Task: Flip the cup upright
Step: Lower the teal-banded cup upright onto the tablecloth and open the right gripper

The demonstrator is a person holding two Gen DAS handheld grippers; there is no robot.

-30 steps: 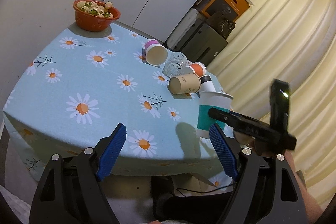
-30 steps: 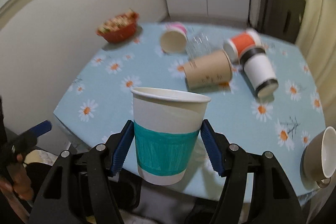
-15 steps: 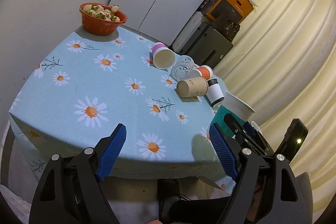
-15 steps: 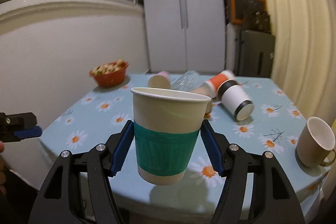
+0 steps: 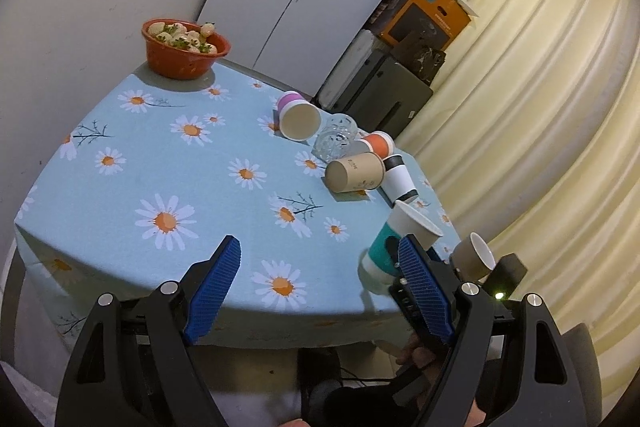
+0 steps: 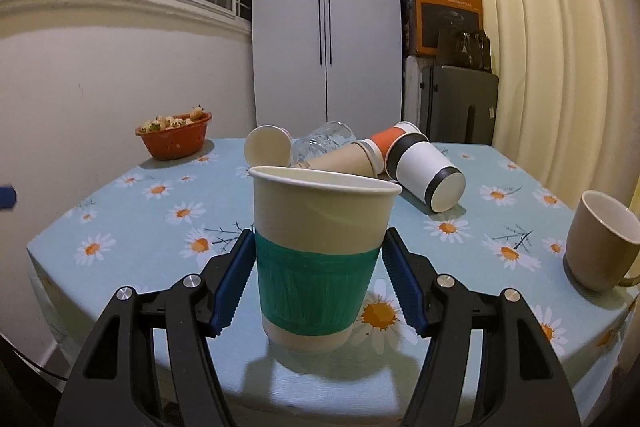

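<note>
A white paper cup with a teal band stands upright at the near edge of the daisy tablecloth, between the blue pads of my right gripper. The pads sit close to its sides, with a thin gap showing. The cup also shows in the left wrist view, its base on the cloth. My left gripper is open and empty, off the table's near edge, left of the cup.
Several cups lie on their sides mid-table: a purple one, a glass, an orange one, a brown one, a black-and-white one. A tan mug stands at the right. A red bowl sits far left.
My right gripper lowered the teal cup from above the table down to the cloth near the front edge, and its pads have eased off the cup. My left gripper stayed open.
</note>
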